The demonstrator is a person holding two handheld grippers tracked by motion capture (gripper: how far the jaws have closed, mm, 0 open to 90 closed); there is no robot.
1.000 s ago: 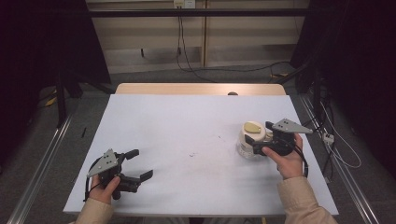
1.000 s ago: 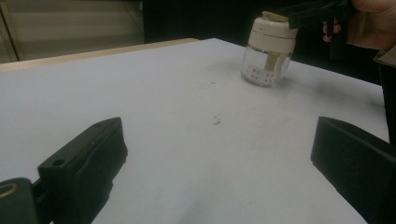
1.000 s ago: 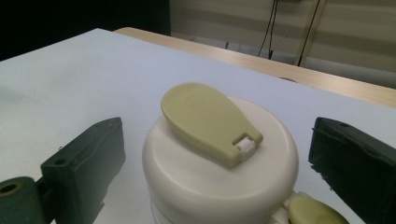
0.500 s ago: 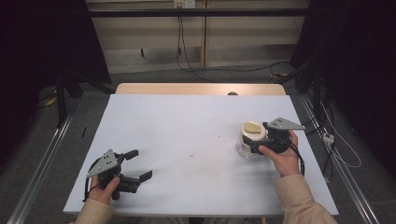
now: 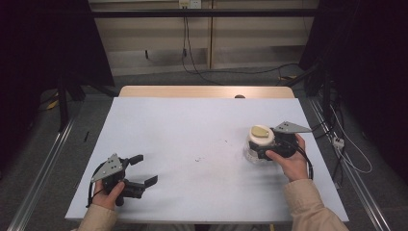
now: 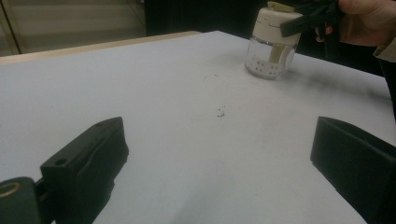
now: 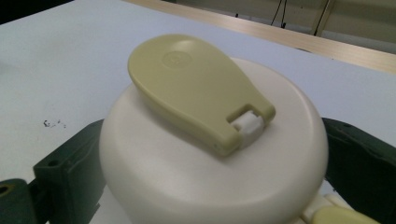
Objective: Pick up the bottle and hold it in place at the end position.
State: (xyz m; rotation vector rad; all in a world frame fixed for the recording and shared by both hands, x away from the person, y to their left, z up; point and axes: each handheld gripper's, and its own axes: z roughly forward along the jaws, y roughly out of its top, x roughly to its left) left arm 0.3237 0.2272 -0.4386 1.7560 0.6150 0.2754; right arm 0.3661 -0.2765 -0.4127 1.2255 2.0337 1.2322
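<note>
A clear glass jar [image 5: 260,144] with a cream lid and an olive flip cap [image 7: 196,98] stands upright on the right side of the white table [image 5: 202,130]. My right gripper [image 5: 257,150] is shut on it, with one jaw on each side of the lid [image 7: 210,158]. From the left gripper view the jar [image 6: 273,46] stands far off, with a black jaw across its lid and a hand behind it. My left gripper [image 5: 146,169] rests at the near left of the table, held by a hand, its jaws wide open [image 6: 219,172] over bare tabletop.
A few small dark specks [image 5: 198,159] mark the middle of the table. A wooden strip [image 5: 207,91] runs along the far edge. Cables lie on the floor beyond and to the right of the table.
The right hand and gripper have shifted very slightly left at the jar. The left gripper has stayed where it was.
</note>
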